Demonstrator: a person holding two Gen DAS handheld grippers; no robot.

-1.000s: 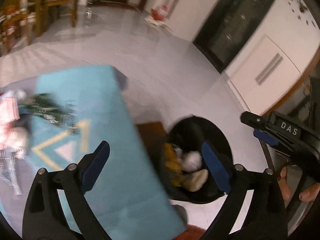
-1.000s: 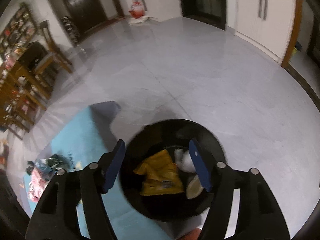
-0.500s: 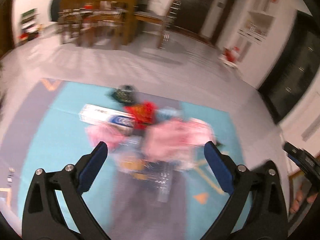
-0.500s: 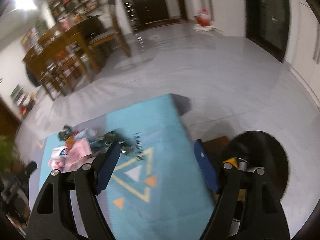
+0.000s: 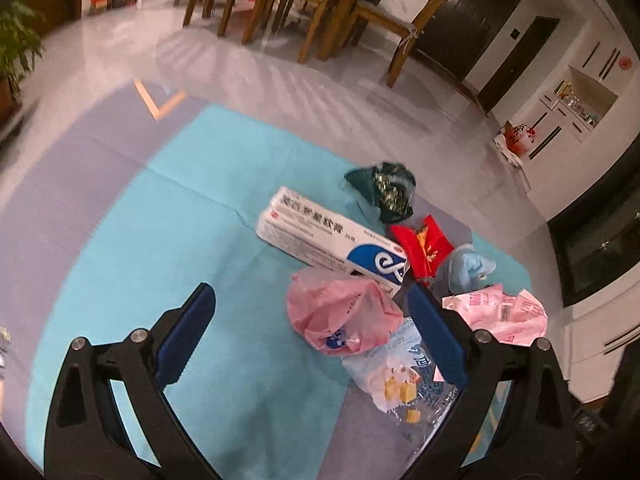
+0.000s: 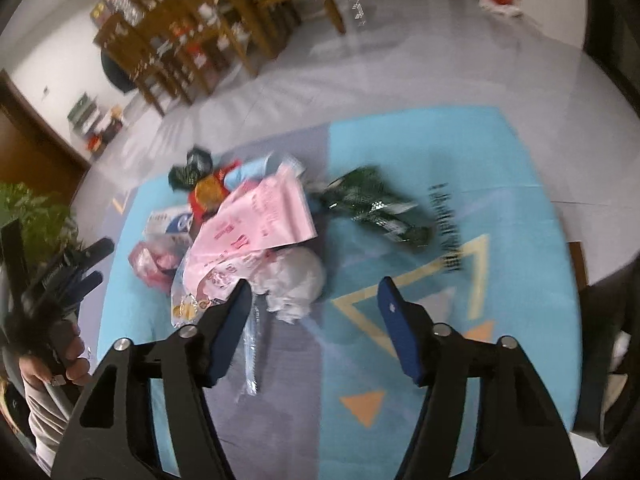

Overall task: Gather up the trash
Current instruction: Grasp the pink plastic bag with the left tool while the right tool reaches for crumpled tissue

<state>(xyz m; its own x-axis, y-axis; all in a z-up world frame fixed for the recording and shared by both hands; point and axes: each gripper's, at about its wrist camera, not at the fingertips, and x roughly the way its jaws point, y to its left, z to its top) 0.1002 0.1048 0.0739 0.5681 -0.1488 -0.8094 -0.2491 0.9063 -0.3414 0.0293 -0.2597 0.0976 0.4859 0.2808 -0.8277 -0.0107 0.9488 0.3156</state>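
Note:
A heap of trash lies on a blue floor mat [image 5: 168, 240]. In the left wrist view I see a white toothpaste box [image 5: 320, 240], a crumpled pink bag [image 5: 340, 316], a clear snack bag [image 5: 404, 380], a red wrapper [image 5: 424, 246], a dark green wrapper [image 5: 384, 188] and pink paper [image 5: 500, 312]. My left gripper [image 5: 312, 340] is open and empty, just short of the pink bag. My right gripper [image 6: 316, 328] is open and empty above the mat [image 6: 500, 280], near a white crumpled wad [image 6: 296, 280], pink paper [image 6: 260, 216] and a green wrapper [image 6: 380, 208].
A wooden dining table with chairs [image 5: 304, 4] stands beyond the mat on the grey tiled floor. A potted plant [image 6: 32, 212] stands at the left. The left gripper in a hand [image 6: 60, 280] shows at the left edge of the right wrist view.
Both grippers have swung away from the black trash bin to the heap on the mat and come closer to it. Both stay open and empty.

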